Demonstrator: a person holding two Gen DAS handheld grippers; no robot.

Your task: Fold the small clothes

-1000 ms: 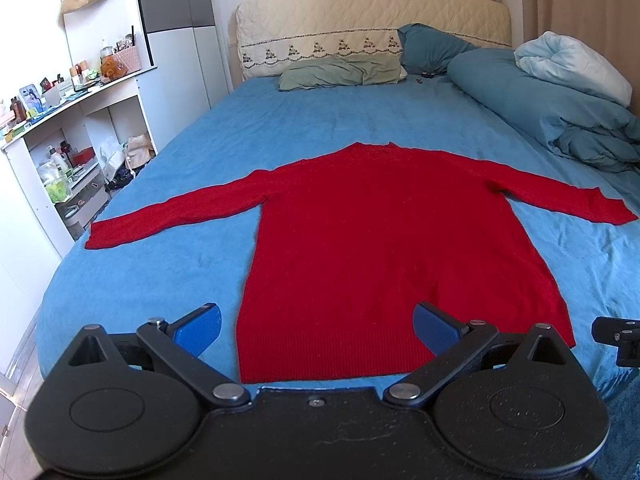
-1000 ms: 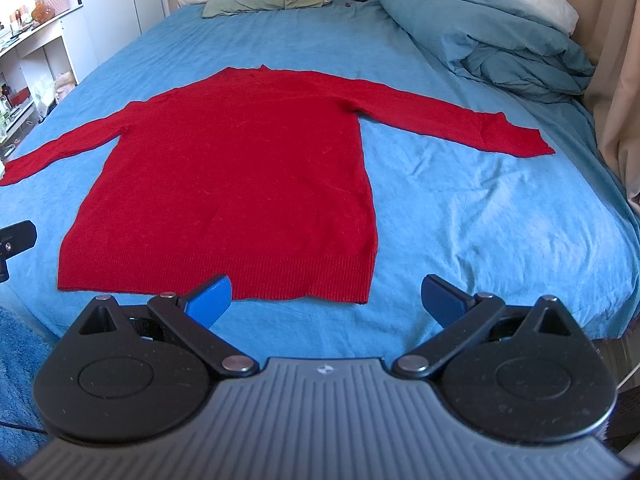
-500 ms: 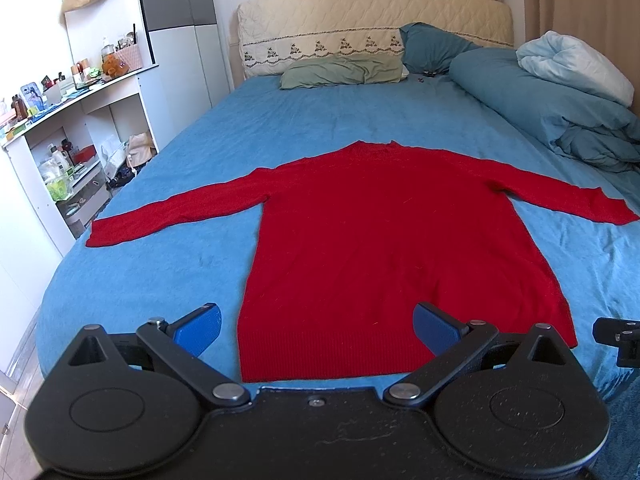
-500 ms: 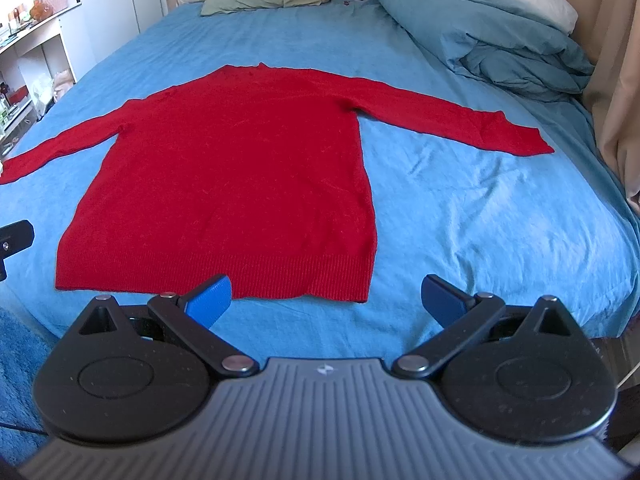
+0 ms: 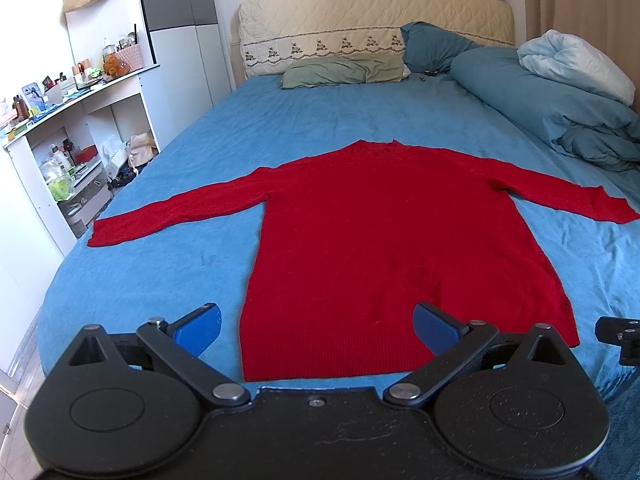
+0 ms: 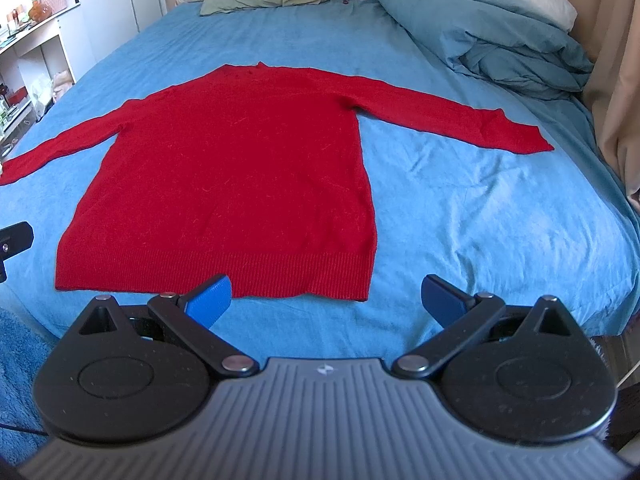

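Observation:
A red long-sleeved sweater [image 5: 392, 240] lies flat on the blue bed [image 5: 160, 280], sleeves spread to both sides, hem toward me. It also shows in the right wrist view [image 6: 232, 172]. My left gripper [image 5: 318, 330] is open and empty, held just in front of the hem near its left corner. My right gripper [image 6: 326, 300] is open and empty, held in front of the hem near its right corner. Neither touches the sweater.
A heaped blue duvet [image 5: 560, 112] and pillows [image 5: 344, 70] lie at the far right and head of the bed. White shelves [image 5: 60, 152] with clutter stand at the left. A curtain [image 6: 616, 80] hangs at the right bed edge.
Both grippers have crept slightly forward toward the hem. The sweater has not moved and both jaws stay open.

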